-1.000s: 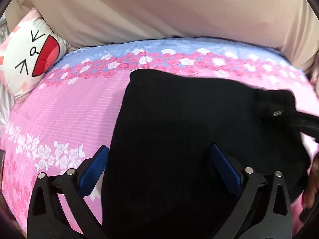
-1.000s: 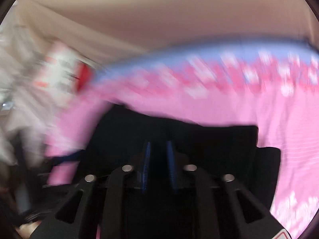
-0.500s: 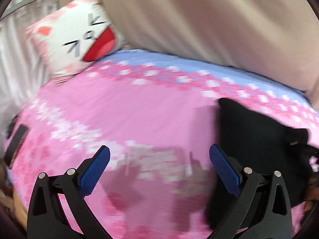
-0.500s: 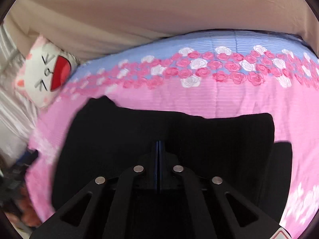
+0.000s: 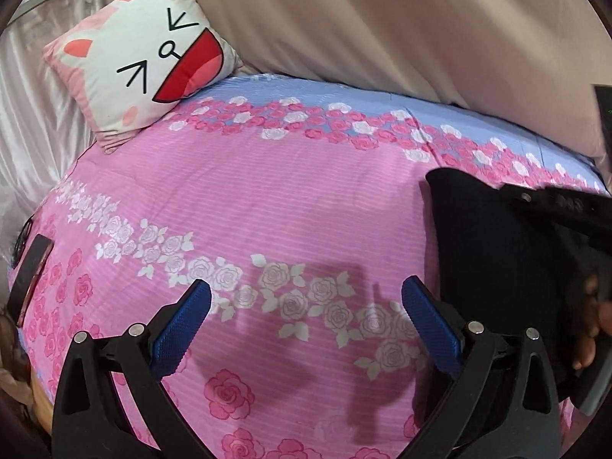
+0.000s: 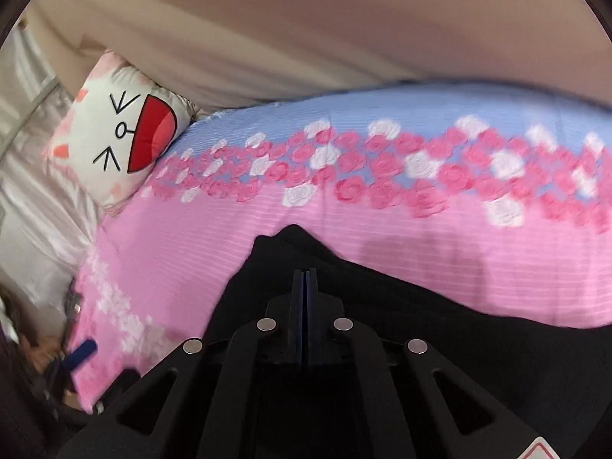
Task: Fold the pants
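Down low in the left wrist view: left gripper [image 5: 306, 306] with blue pads [image 5: 179, 329] spread wide apart, nothing between them, hanging over the pink rose bedspread [image 5: 267, 199]. Just past the right pad: black pants [image 5: 493, 244], lying near the right edge of the bed, partly under the right gripper's black frame [image 5: 566, 206]. Fingers of the person's hand [image 5: 589, 325] showing at the far right, on the handle.

Close up in the right wrist view: right gripper [image 6: 305, 287] with blue pads pressed together, black pants [image 6: 440, 329] bunched all around the tips; cannot tell for sure if cloth sits between the pads. Pants fold rising to a little peak just ahead of the tips. A blue pad of the left gripper [image 6: 80, 352] poking in at the lower left, near the bed's left edge.

Farther back: a band of pink and white roses, then a blue strip along the far edge of the bed. At the far left corner: a white cat pillow [image 5: 141, 65] with a big red mouth, leaning against a beige curtain [image 5: 382, 19].
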